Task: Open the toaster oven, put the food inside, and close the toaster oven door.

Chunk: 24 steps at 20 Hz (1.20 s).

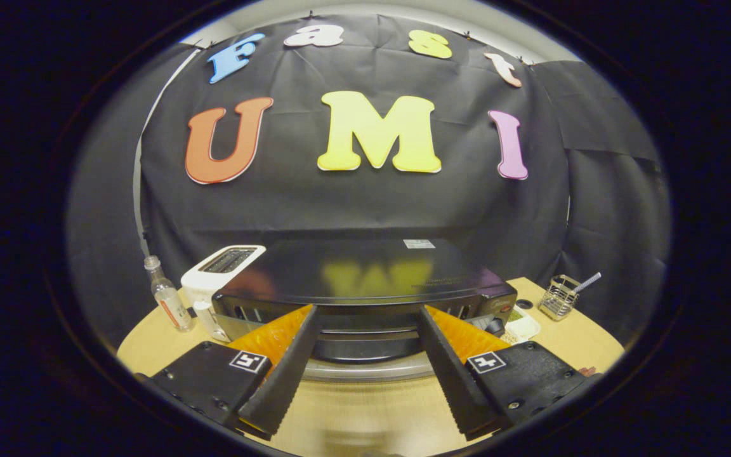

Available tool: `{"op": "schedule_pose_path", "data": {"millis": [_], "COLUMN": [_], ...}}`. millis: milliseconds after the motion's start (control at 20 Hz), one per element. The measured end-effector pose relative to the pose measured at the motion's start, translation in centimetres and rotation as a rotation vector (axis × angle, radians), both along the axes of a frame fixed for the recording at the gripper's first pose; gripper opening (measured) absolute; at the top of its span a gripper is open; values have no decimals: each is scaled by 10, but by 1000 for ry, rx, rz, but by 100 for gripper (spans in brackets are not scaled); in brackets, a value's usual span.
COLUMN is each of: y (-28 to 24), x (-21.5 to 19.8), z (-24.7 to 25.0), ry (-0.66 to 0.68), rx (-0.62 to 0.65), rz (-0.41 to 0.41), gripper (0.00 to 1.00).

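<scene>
The black toaster oven (365, 270) stands on the wooden table (365, 412), seen from above its front; its glossy top reflects the wall. My gripper (367, 311) is open wide, its fingertips reaching the upper front edge of the oven. Between the fingers lie the dark front of the door and a curved silver bar (365, 369) that looks like the door handle; neither finger presses on it. I cannot tell whether the door is shut or ajar. A small white dish (523, 327) with something greenish in it sits by the oven's right front corner.
A white slot toaster (223, 271) stands against the oven's left side, with a small clear bottle (166, 297) further left. A wire basket (559, 297) holding a thin stick is to the right on the table. The black cloth wall hangs close behind.
</scene>
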<state>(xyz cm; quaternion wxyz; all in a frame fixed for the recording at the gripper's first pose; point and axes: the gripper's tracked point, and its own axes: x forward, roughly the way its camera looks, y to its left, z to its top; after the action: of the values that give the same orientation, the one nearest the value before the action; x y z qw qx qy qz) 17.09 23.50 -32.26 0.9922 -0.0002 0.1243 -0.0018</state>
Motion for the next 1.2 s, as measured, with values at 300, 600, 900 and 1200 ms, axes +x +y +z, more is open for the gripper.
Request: {"op": "schedule_pose_path", "data": {"millis": [300, 600, 900, 1200], "y": [-2, -5, -9, -14], "x": [-31, -69, -102, -115], "z": [-11, -41, -82, -127], "ry": [9, 73, 164, 273], "rx": [-2, -13, -9, -8], "rz": [19, 54, 80, 85], "gripper": [100, 99, 99, 99]}}
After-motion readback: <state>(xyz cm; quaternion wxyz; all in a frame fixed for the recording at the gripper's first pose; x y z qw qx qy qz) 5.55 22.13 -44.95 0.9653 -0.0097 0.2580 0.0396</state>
